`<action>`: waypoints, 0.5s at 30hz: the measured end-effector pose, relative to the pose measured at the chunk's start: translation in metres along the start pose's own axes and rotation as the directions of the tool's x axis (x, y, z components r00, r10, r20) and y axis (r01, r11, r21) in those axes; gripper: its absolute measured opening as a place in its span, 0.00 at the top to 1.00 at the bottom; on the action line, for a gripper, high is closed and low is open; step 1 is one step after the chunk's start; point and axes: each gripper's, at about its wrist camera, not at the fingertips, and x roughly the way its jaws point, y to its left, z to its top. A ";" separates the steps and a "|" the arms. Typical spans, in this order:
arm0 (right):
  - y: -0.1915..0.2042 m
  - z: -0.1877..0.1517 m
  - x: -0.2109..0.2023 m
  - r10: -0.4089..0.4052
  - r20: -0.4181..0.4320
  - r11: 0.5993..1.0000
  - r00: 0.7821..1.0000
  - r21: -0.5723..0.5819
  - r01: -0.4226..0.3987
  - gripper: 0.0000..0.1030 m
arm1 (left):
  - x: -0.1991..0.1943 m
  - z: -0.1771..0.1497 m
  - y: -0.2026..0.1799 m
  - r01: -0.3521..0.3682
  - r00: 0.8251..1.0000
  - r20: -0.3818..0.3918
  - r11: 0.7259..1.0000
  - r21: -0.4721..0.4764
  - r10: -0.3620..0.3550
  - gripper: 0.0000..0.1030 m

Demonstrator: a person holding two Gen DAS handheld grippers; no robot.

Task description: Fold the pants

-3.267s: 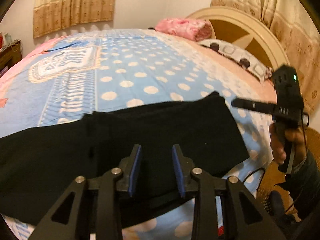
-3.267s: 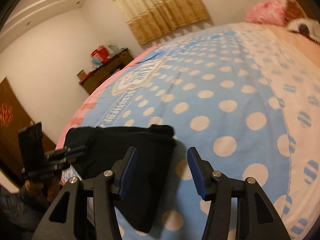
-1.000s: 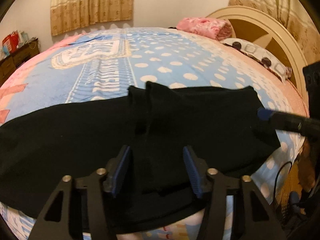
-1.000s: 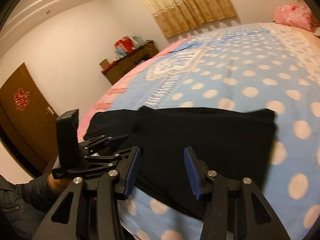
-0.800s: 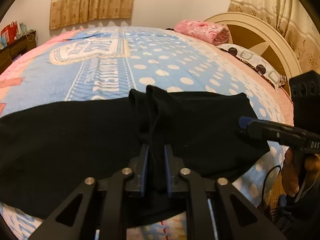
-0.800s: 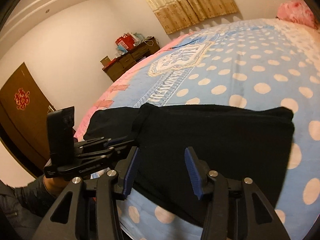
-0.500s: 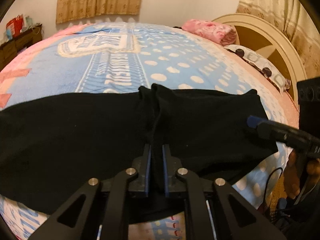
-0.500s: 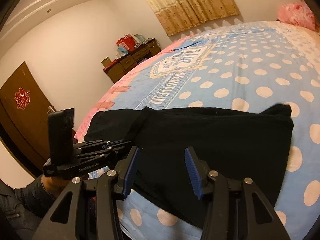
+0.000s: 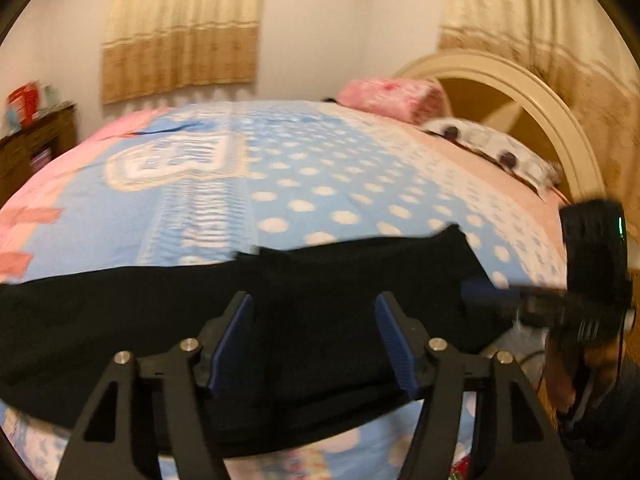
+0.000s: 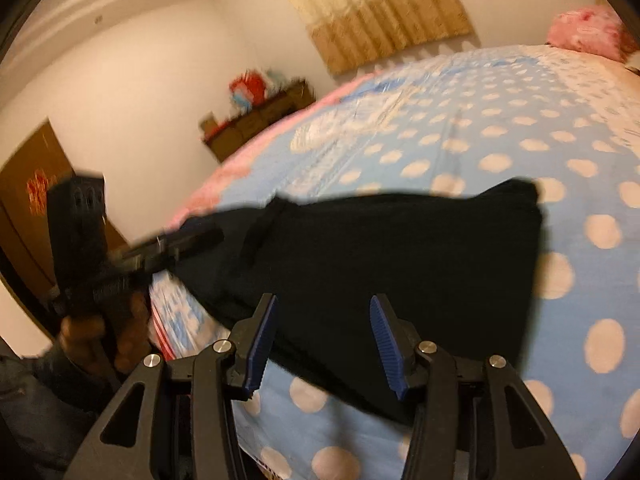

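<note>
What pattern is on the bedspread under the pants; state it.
Light blue bedspread with cream polka dots, clearest in the right wrist view.

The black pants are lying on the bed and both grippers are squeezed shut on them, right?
Not quite. The pants do lie on the bed, but both grippers are open: the left gripper in the left wrist view, the right gripper in the right wrist view, neither pinching cloth.

Left wrist view looks low across the bed (image 9: 320,168) toward the headboard (image 9: 520,92). Right wrist view faces the dresser (image 10: 260,116) corner; both share the black pants (image 9: 340,280).
</note>
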 end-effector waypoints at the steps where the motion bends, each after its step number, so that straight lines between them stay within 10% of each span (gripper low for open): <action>1: -0.005 0.002 -0.005 0.004 0.022 1.000 1.000 0.015 -0.004 0.51 | 0.008 -0.001 -0.004 -0.001 1.000 -0.018 1.000 0.016 0.001 0.36; 6: -0.041 0.024 -0.005 -0.110 0.080 0.988 0.991 0.118 0.100 0.35 | 0.044 -0.012 0.001 -0.032 0.992 -0.124 0.999 0.033 0.036 0.36; 15: -0.052 0.029 -0.003 -0.119 0.051 0.981 0.992 0.162 0.109 0.35 | 0.007 -0.006 0.008 -0.047 0.997 -0.052 0.996 0.070 0.050 0.35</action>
